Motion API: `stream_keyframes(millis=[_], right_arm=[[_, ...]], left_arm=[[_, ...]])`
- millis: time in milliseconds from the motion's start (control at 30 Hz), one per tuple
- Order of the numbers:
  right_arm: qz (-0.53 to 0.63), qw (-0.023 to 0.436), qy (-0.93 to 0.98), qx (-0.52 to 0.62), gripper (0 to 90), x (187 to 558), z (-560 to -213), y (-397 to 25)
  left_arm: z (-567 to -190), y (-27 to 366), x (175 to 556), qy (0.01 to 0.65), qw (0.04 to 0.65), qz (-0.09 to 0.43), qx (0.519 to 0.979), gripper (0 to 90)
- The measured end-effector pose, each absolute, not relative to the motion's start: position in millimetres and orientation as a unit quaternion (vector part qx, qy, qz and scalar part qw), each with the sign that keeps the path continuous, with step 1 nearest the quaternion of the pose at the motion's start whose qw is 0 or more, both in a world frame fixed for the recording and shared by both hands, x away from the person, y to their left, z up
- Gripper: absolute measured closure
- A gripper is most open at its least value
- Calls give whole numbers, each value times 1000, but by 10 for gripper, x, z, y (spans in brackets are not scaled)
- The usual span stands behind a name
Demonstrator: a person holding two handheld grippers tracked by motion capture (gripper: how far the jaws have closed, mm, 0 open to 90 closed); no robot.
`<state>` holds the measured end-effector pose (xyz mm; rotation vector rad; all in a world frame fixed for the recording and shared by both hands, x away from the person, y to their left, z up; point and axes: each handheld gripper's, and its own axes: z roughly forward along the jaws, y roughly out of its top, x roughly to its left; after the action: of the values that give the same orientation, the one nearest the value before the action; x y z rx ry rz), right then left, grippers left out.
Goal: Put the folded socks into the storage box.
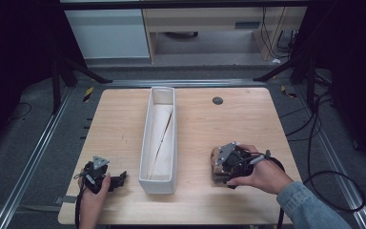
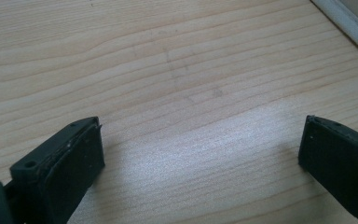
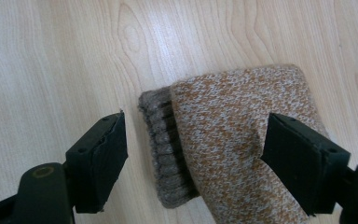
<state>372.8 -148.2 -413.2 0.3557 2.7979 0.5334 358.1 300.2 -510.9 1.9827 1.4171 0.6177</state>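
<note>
Work looks barely begun, as we judge it. We hold the right gripper (image 3: 193,154) over a folded knitted sock (image 3: 242,140), orange-brown with a ribbed grey-brown cuff, which lies flat on the wooden table (image 1: 205,124) near its front right part, to the right of the long white bin (image 1: 159,138). The jaws stand wide: 1 hangs over bare wood just beside the cuff, the other over the sock's body, and neither has closed on it yet. We cannot tell whether that second jaw touches the knit. In the high view the right gripper (image 1: 228,162) covers most of the sock (image 1: 215,162). The left gripper (image 2: 200,154) rests low near the front left corner, its jaws spread wide over bare wood with nothing between them, the bin's white wall just off to one side. Still ahead, we think: closing on the sock, lifting it, and carrying it over to the bin, which holds only pale sheets so far.
</note>
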Motion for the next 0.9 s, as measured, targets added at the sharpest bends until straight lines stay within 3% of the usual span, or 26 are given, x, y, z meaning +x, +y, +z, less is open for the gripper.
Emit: stream_keyframes(millis=[333, 900], right_arm=[[172, 140, 967, 126, 155, 3784, -4224, -1500], [156, 138, 972, 111, 131, 3780, -4334, -1474]], left_arm=[[-5109, 3002, 3581, 536, 309, 234, 750, 0], [-5109, 3001, 3580, 536, 309, 234, 750, 0]])
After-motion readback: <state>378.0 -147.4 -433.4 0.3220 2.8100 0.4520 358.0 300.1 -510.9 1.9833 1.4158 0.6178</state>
